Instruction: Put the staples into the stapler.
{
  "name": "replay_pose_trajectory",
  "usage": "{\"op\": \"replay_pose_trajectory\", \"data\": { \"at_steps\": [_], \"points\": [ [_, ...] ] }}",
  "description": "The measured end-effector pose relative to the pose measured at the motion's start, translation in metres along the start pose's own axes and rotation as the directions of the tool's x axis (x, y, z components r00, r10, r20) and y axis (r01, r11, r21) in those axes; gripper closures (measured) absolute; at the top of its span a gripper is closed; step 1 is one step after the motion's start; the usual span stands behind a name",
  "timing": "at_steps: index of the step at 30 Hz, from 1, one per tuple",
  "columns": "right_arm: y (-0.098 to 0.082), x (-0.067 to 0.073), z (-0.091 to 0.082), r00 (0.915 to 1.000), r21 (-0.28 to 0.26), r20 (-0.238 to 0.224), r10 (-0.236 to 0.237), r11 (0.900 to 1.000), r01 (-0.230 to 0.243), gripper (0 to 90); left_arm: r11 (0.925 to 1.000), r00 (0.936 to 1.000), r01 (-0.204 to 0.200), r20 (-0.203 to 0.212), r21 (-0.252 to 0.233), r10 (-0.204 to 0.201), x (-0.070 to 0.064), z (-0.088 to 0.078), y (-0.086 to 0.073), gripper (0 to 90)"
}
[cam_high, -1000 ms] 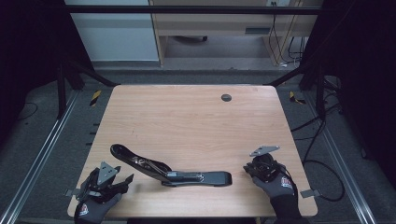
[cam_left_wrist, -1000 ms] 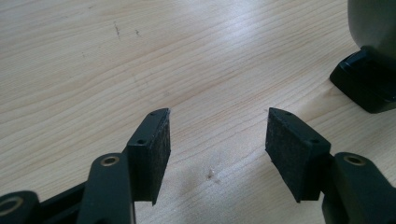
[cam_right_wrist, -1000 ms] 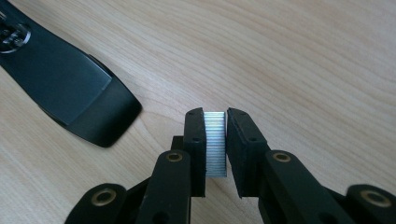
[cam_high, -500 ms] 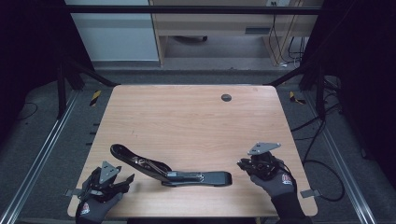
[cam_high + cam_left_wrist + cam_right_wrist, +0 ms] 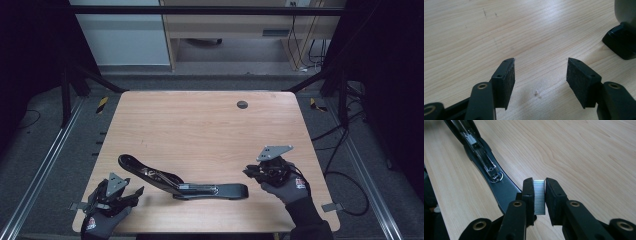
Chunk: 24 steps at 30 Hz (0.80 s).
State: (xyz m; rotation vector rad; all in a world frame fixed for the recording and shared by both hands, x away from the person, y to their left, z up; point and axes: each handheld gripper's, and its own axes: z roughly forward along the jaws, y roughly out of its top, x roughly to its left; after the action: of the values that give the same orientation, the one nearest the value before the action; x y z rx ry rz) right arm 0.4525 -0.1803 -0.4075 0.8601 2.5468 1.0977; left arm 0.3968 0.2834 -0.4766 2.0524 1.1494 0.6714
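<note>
Counter (image 5: 200,125): light wood, with a small dark round hole (image 5: 242,104) near its far edge.
Stapler (image 5: 200,189): black, lying swung open on the near part of the counter, between the two grippers. Its base lies flat, pointing toward the right gripper; its top arm (image 5: 145,172) angles up and away to the left.
Stapler channel (image 5: 482,157): in the right gripper view the open metal track faces up, running away from the gripper to the upper left.
Staples (image 5: 539,196): a silvery strip, standing on end between the pads of the right gripper.
Right gripper (image 5: 257,172): held in a gloved hand (image 5: 285,187) at the near right of the counter, just beside the end of the stapler base. Its jaws are narrow and clamped on the staples, one pad on each flat side of the strip.
Left gripper (image 5: 131,192): at the near left corner of the counter, in a gloved hand, pointing toward the stapler. Its jaws stand wide, with bare wood between the pads (image 5: 506,80); it holds nothing.
Left gripper view: a black end of the stapler (image 5: 621,42) sits at the upper right, apart from the pads.
</note>
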Motion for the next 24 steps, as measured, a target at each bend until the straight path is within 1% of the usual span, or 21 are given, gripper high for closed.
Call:
{"op": "replay_pose_trajectory", "data": {
  "at_steps": [5,9,14,16,18,19,20,24],
  "points": [
    [0.013,0.003,0.004,0.9987,-0.001,-0.031,-0.041,0.999,0.041,78.4,1.0000,1.0000,0.002,-0.002,0.001,-0.002,0.000,0.000,0.000,39.4],
    [0.024,0.006,0.007,0.9948,0.001,-0.059,-0.082,0.997,0.082,78.4,1.0000,1.0000,0.002,-0.004,0.002,-0.002,0.000,0.000,0.000,39.4],
    [0.036,0.008,0.014,0.9874,0.007,-0.102,-0.121,0.992,0.123,78.4,1.0000,1.0000,0.005,-0.003,0.005,-0.005,0.000,0.000,0.001,39.4],
    [0.040,0.009,0.017,0.9846,0.007,-0.122,-0.126,0.992,0.128,78.3,1.0000,1.0000,0.005,-0.001,0.006,-0.005,-0.001,0.001,0.001,39.4],
    [0.044,0.010,0.020,0.9825,0.023,-0.132,-0.131,0.991,0.135,78.3,1.0000,1.0000,0.006,-0.002,0.004,-0.006,0.000,0.001,0.000,39.4],
    [0.046,0.010,0.022,0.9800,0.029,-0.141,-0.140,0.989,0.146,78.4,1.0000,1.0000,0.007,-0.002,0.003,-0.007,0.000,0.001,0.000,39.4],
    [0.047,0.011,0.024,0.9794,0.030,-0.147,-0.138,0.989,0.144,78.3,1.0000,1.0000,0.009,-0.002,0.003,-0.009,0.000,0.001,0.000,39.4],
    [0.052,0.013,0.032,0.9703,0.041,-0.176,-0.166,0.984,0.176,78.4,1.0000,1.0000,0.008,-0.001,0.003,-0.008,0.000,0.000,0.000,39.4]
  ]
}}
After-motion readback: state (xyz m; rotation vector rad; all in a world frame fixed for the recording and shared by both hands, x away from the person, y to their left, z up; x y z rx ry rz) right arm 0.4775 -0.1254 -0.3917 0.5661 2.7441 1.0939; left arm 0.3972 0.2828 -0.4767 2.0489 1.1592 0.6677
